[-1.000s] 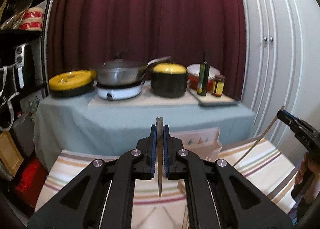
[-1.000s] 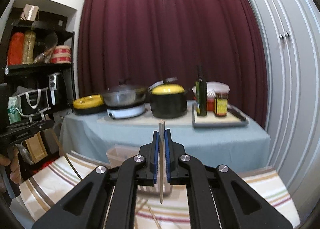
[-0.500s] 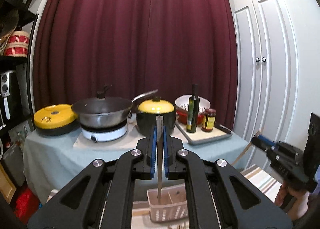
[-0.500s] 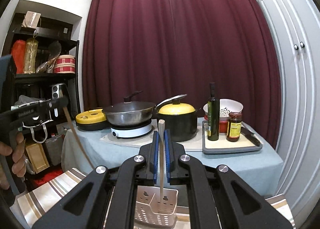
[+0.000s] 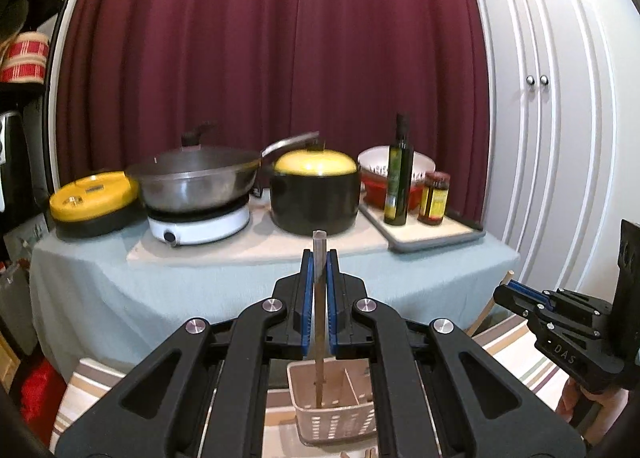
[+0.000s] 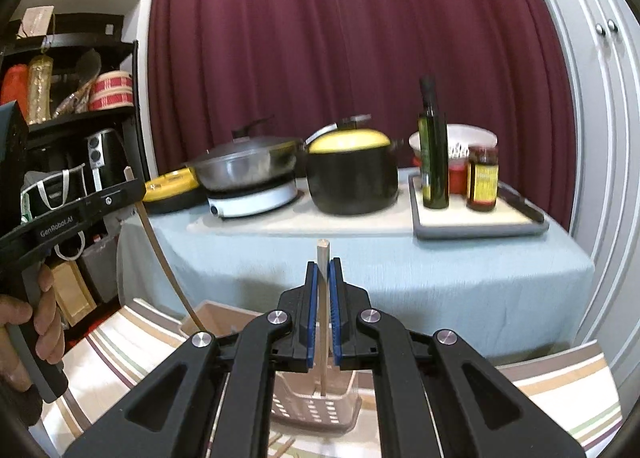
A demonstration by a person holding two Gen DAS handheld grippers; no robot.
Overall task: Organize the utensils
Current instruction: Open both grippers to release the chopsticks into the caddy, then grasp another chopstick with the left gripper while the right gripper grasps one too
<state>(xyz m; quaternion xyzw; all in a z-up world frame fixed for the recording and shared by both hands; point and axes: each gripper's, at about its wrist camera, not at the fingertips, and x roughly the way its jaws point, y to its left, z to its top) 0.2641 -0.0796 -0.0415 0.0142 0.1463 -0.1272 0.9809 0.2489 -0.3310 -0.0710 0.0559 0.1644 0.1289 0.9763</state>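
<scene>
A pale perforated utensil basket point(image 5: 336, 422) stands on a striped cloth, low in both views. My left gripper point(image 5: 319, 258) is shut on an upright chopstick point(image 5: 319, 354) whose lower tip reaches down into a compartment of the basket. My right gripper point(image 6: 323, 264) is shut on a second wooden chopstick point(image 6: 322, 358), also upright, with its lower end inside the basket point(image 6: 316, 412). Each gripper shows in the other's view: the right one point(image 5: 520, 300) at the right, the left one point(image 6: 132, 190) at the left, its slanted stick point(image 6: 160, 250) held by a hand point(image 6: 44, 322).
Behind the basket a table with a blue-grey cloth point(image 5: 200, 298) carries a wok on a hob point(image 5: 196, 182), a black pot with a yellow lid point(image 5: 316, 194), an oil bottle point(image 5: 398, 178) and a jar on a tray. Dark shelves point(image 6: 72, 118) stand left, white cupboard doors point(image 5: 540, 138) right.
Both grippers have come closer to the basket, which now looks larger. The two chopsticks have sunk lower, their tips now down inside it. Both stay shut.
</scene>
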